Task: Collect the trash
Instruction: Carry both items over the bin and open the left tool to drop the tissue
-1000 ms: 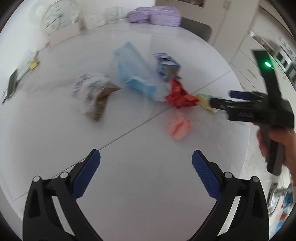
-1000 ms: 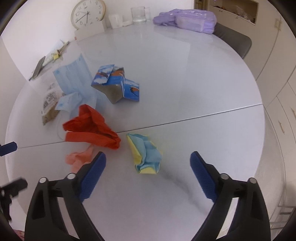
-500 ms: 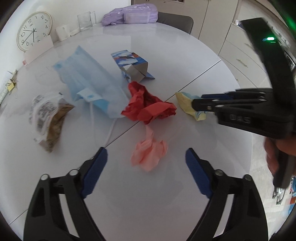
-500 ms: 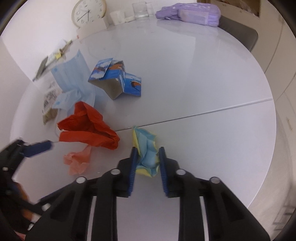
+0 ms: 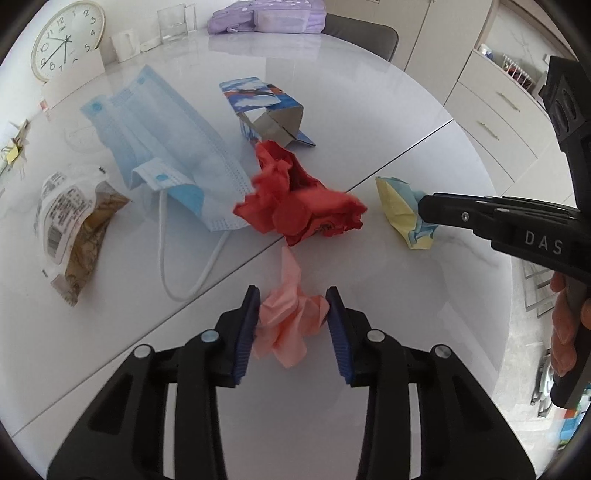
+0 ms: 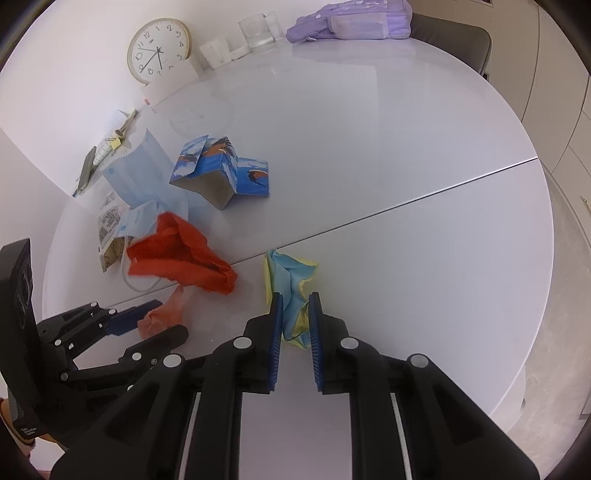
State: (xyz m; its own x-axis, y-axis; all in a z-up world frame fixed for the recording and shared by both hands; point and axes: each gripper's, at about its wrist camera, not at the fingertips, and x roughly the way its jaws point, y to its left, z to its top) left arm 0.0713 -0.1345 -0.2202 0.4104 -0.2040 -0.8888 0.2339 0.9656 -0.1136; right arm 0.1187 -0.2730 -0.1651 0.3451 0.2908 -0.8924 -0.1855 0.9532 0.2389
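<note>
Black plastic left gripper (image 5: 291,325), blue ribbed pads, silver screws; right gripper (image 6: 295,332) alike, "DAS" lettering.

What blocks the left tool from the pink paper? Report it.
Nothing visible does. The left tool already has the pink paper between its fingers. The red paper lies beyond it, out of the way.

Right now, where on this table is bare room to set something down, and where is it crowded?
Bare: the wide stretch of table right of the torn carton, running back to the purple bag, and the near-right part past the seam. Crowded: the left, where face mask, red paper and snack wrapper cluster.
</note>
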